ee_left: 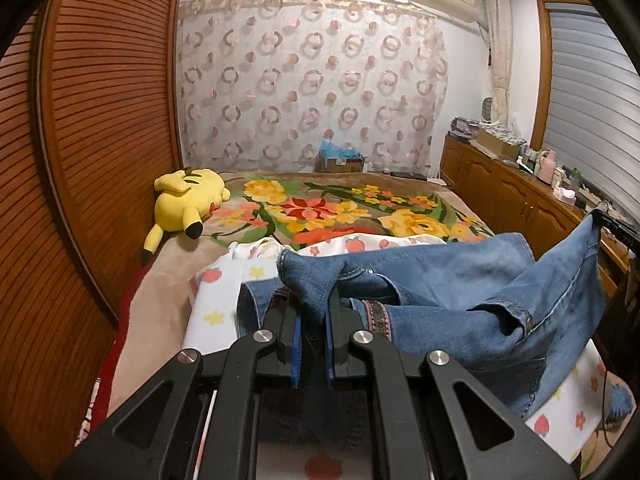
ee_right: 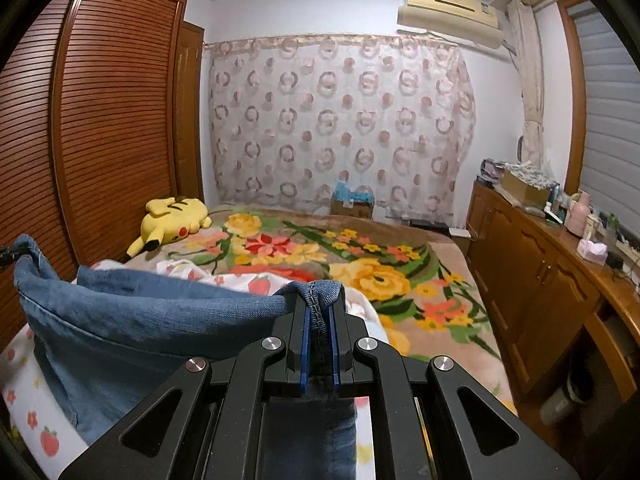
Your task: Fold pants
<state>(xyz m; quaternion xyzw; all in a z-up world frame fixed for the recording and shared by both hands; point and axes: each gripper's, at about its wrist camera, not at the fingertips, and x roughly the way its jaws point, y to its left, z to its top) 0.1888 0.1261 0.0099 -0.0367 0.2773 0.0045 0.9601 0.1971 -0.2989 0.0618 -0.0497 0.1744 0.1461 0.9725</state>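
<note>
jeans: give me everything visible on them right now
The jeans are mid-blue, faded denim with stitched seams and a patterned band inside the waist. They hang slack and creased between two clamped points: the left gripper pinches one bunched edge, the right gripper pinches a stitched hem. The lower folds rest on a white fruit-and-flower print sheet laid over the floral blanket. How many layers each gripper holds cannot be told.

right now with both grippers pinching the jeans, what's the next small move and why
Probably carry both held ends forward together and lay them onto the denim still on the bed. The left gripper and right gripper are each shut on a bunched edge of the jeans, which sag in a slack span between them above the fruit-print sheet, so the fold isn't yet laid flat.
</note>
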